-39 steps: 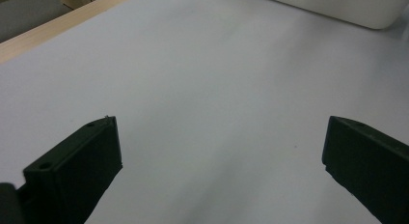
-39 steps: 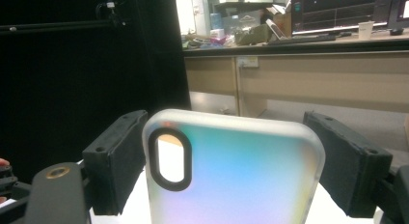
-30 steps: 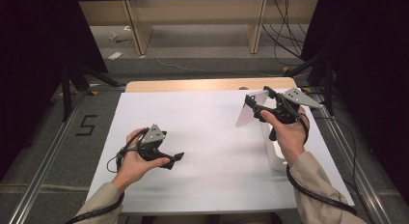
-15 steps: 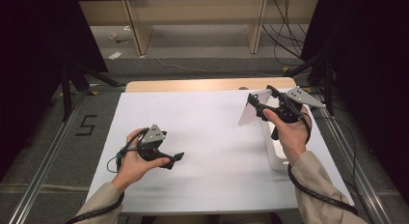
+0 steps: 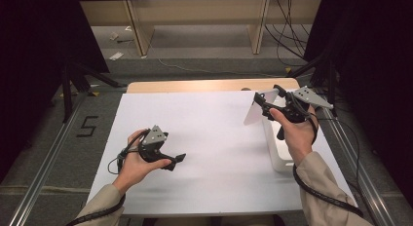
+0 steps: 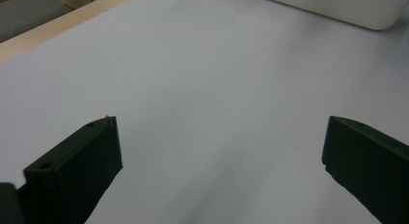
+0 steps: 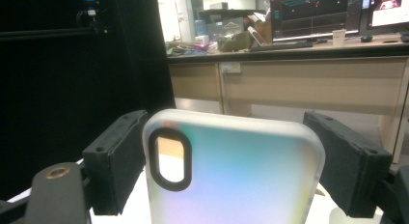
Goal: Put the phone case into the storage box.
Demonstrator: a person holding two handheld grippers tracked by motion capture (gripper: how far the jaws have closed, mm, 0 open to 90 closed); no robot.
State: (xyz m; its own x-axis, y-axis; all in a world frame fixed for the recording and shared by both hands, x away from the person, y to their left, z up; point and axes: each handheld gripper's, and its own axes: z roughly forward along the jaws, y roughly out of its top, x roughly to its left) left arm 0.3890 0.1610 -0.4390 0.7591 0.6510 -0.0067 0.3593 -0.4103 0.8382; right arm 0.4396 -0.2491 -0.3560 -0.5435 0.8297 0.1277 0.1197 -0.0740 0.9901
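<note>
A frosted, translucent phone case (image 5: 255,109) with a black-rimmed camera cutout (image 7: 169,159) hangs in the air at the table's right side. My right gripper (image 5: 267,102) is shut on the case (image 7: 241,175), with a black jaw pressed to each long edge. Just below and behind it stands a white box (image 5: 277,149). My left gripper (image 5: 178,159) hovers low over the white table sheet (image 5: 209,138) at the left. It is open, and between its jaws (image 6: 219,156) there is only bare sheet.
The white box's rounded corner (image 6: 333,9) shows ahead of the left gripper. A strip of wooden tabletop (image 5: 195,85) runs along the far edge. Metal rails (image 5: 39,172) flank the table, and cables trail from both grippers.
The right gripper has drifted slightly to the right with the phone case still held. The left hand and its gripper have stayed in place.
</note>
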